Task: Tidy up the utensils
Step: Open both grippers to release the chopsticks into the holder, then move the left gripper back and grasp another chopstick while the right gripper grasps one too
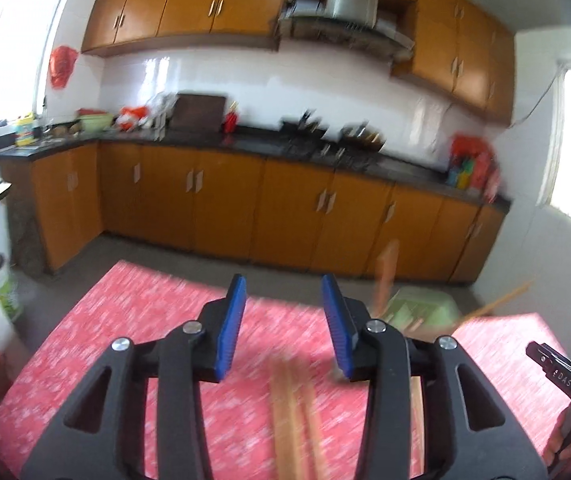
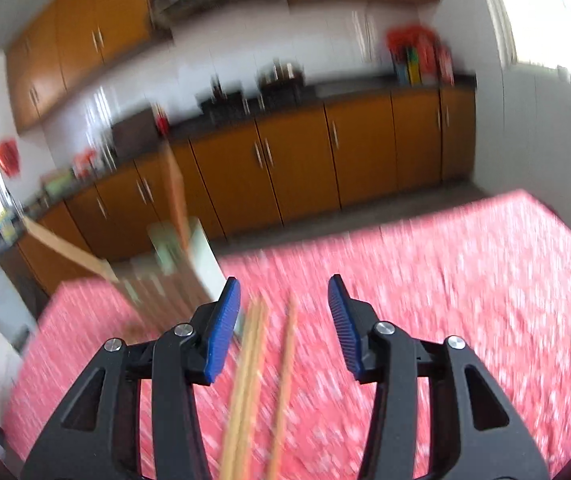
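Both views are motion-blurred. My left gripper (image 1: 283,326) is open and empty above the red patterned tablecloth (image 1: 125,320). Wooden chopsticks (image 1: 293,420) lie on the cloth below and between its fingers. A pale green utensil holder (image 1: 421,312) with wooden utensils sticking out stands just right of it. My right gripper (image 2: 285,328) is open and empty; several wooden chopsticks (image 2: 261,380) lie on the cloth (image 2: 465,320) between its fingers. The green holder (image 2: 181,264) with wooden utensils stands to its upper left.
Orange kitchen cabinets (image 1: 285,208) and a dark counter (image 1: 245,140) with cookware run along the far wall. The table's far edge (image 1: 173,274) drops to a grey floor. Part of the other gripper (image 1: 557,372) shows at the right edge.
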Demonstrator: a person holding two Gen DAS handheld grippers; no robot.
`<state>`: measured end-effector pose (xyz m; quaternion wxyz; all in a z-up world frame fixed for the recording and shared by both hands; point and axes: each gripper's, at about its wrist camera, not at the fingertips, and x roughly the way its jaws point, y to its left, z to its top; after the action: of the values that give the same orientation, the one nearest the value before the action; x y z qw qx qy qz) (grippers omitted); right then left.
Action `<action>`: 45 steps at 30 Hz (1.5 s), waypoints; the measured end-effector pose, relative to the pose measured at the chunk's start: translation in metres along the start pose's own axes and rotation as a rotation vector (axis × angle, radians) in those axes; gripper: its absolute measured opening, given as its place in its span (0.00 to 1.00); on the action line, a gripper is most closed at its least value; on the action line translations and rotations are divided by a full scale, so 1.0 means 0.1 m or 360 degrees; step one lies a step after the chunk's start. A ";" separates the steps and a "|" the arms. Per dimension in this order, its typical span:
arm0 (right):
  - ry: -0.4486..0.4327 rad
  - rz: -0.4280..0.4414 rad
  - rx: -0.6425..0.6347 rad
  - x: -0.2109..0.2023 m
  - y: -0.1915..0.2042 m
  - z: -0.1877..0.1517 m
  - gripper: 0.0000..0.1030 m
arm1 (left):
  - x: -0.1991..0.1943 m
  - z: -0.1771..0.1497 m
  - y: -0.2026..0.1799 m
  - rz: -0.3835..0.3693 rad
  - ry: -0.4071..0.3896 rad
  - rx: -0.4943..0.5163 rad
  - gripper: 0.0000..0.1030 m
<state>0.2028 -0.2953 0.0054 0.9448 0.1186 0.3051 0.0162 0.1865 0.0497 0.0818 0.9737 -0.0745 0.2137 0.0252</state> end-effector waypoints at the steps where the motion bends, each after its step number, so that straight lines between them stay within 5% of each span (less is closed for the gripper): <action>1: 0.0081 -0.0003 -0.0003 0.11 -0.03 -0.13 0.37 | 0.06 -0.11 0.08 0.0028 0.0052 0.0003 0.39; 6: 0.0405 0.0112 0.0068 0.51 -0.06 -0.72 0.28 | 0.36 -0.73 0.40 0.0091 0.0382 -0.0067 0.39; 11: 0.0483 0.0091 -0.0038 0.64 0.12 -0.96 0.28 | 0.47 -1.09 0.43 0.0047 0.0535 -0.0096 0.39; 14: 0.0457 0.0017 -0.0131 0.64 0.14 -0.96 0.12 | 0.49 -1.26 0.37 -0.0025 0.0587 -0.0085 0.38; 20: 0.0420 -0.0150 0.0017 0.62 -0.18 -0.90 0.07 | 0.54 -1.39 0.27 -0.0130 0.0671 -0.0059 0.29; 24: 0.0418 -0.0155 0.0007 0.59 -0.23 -0.90 0.07 | 0.60 -1.49 0.17 -0.0165 0.0733 0.0006 0.19; 30: 0.0407 -0.0156 -0.0072 0.56 -0.12 -0.96 0.07 | 0.66 -1.58 0.08 -0.0167 0.0794 0.0073 0.18; 38: 0.0422 -0.0104 -0.0159 0.60 0.06 -1.00 0.08 | 0.68 -1.62 -0.03 -0.0059 0.0763 0.0220 0.08; 45: 0.0401 -0.0130 -0.0179 0.63 0.03 -0.97 0.08 | 0.87 -1.49 0.29 0.0071 0.0739 0.0113 0.08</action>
<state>0.1977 -0.2649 -0.1065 0.9040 0.0501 0.4245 0.0095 0.2019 0.0563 -0.0920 0.8997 -0.0392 0.4342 0.0215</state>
